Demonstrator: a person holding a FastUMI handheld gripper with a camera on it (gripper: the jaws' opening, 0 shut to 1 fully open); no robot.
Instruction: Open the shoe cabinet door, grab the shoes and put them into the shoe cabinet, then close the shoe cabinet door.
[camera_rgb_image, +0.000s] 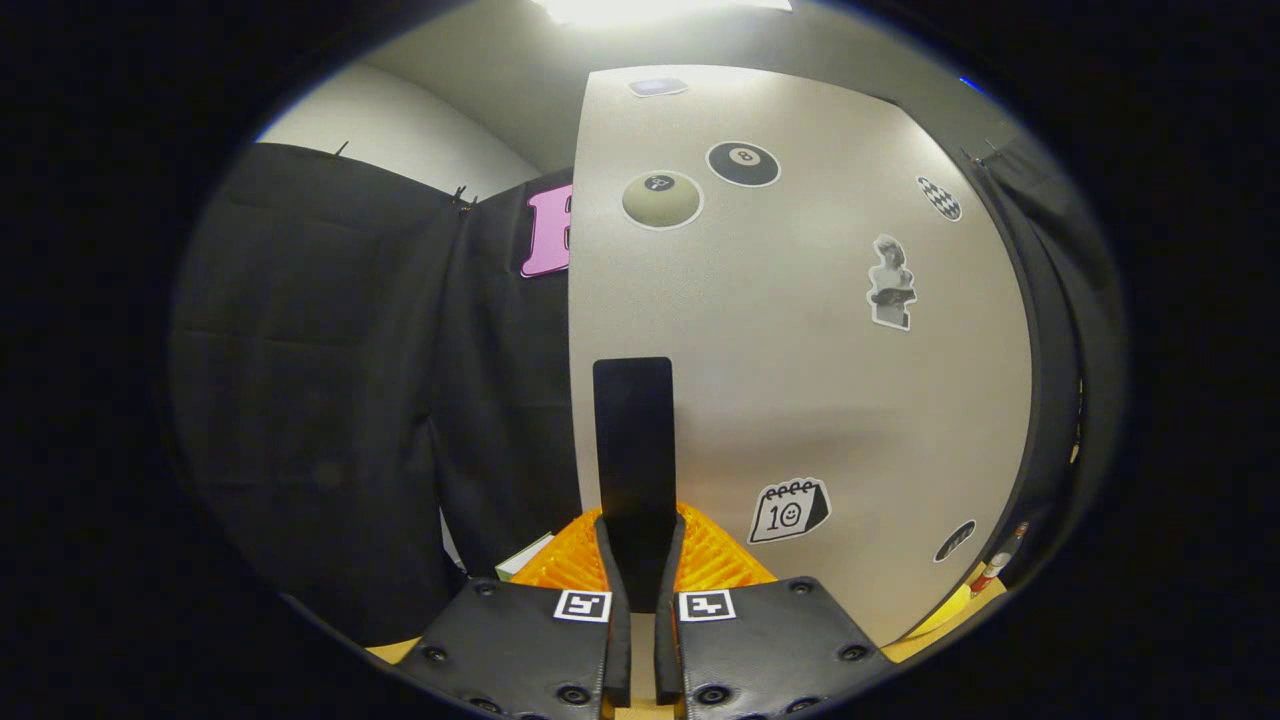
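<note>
The shoe cabinet door is a pale panel with several stickers, standing close ahead of me. Its black vertical handle runs near the door's left edge. My gripper is shut on that handle: both fingers press its lower end from either side. The door's left edge stands against the black cloth wall. I see no shoes.
Black cloth walls hang to the left and behind the door on the right. A yellowish floor or table edge shows at the lower right with a small red and white object on it.
</note>
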